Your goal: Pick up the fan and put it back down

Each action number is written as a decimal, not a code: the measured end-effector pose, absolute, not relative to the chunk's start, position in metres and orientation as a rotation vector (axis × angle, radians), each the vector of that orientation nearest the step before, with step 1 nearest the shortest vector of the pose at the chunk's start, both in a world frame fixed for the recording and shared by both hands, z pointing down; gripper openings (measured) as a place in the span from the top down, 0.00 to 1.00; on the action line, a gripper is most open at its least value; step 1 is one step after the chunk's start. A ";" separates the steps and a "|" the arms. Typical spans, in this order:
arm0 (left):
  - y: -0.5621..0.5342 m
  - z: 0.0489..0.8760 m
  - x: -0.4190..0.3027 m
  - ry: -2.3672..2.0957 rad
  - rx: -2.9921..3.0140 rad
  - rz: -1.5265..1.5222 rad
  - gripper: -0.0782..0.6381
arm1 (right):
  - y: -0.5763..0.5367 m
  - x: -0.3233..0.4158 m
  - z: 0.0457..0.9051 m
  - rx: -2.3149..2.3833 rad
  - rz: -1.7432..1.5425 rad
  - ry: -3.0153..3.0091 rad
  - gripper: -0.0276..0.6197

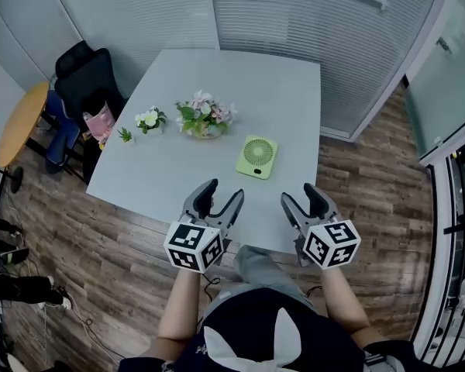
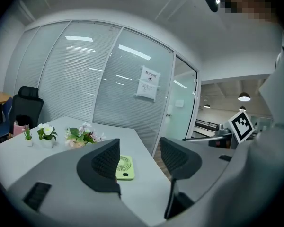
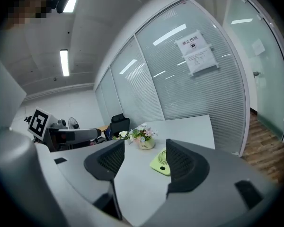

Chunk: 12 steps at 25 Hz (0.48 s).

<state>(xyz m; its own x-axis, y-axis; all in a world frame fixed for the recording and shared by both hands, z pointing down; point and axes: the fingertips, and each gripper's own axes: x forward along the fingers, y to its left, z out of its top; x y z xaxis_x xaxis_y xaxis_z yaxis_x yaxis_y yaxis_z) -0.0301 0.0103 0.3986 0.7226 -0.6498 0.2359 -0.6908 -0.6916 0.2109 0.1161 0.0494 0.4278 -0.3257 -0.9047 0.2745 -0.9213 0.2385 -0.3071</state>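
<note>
A light green, flat square fan (image 1: pixel 257 156) lies on the pale grey table (image 1: pixel 240 84), near its front right side. Both grippers hover at the table's front edge, short of the fan and apart from it. My left gripper (image 1: pixel 225 191) stands open and empty, to the fan's lower left. My right gripper (image 1: pixel 297 193) is also open and empty, to the fan's lower right. In the left gripper view the fan (image 2: pixel 125 168) shows past the left jaw of the gripper (image 2: pixel 139 145). In the right gripper view the fan (image 3: pixel 160 163) is partly hidden by the right jaw of the gripper (image 3: pixel 145 148).
A flower arrangement (image 1: pixel 205 116), a small white-flower pot (image 1: pixel 149 120) and a tiny green plant (image 1: pixel 125 135) stand left of the fan. A black chair (image 1: pixel 85 76) and a round wooden table (image 1: pixel 19 122) are at the left. Glass partitions with blinds line the back.
</note>
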 end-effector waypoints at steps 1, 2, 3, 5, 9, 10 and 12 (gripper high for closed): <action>0.001 0.400 -0.028 -1.039 2.640 0.219 0.53 | 0.040 0.118 0.428 1.810 0.665 -2.444 0.55; -0.008 0.401 -0.025 -1.016 2.637 0.233 0.53 | 0.031 0.120 0.428 1.820 0.676 -2.447 0.55; -0.015 0.403 -0.022 -0.987 2.633 0.248 0.53 | 0.022 0.122 0.428 1.830 0.684 -2.449 0.55; -0.028 0.409 -0.015 -0.935 2.627 0.285 0.53 | 0.008 0.126 0.432 1.842 0.708 -2.446 0.55; -0.050 0.420 -0.004 -0.888 2.617 0.366 0.53 | -0.015 0.131 0.442 1.847 0.772 -2.431 0.55; -0.055 0.424 -0.002 -0.878 2.609 0.383 0.53 | -0.019 0.133 0.444 1.850 0.781 -2.428 0.55; -0.065 0.430 0.003 -0.864 2.590 0.409 0.53 | -0.028 0.136 0.449 1.854 0.805 -2.420 0.55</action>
<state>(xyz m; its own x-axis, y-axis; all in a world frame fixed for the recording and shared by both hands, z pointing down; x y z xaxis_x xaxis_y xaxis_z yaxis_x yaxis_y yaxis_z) 0.0033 -0.0647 0.4296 0.7688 -0.5112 0.3841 -0.6212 -0.7396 0.2590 0.1361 -0.0278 0.4489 -0.3087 -0.9054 0.2914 -0.8995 0.1784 -0.3987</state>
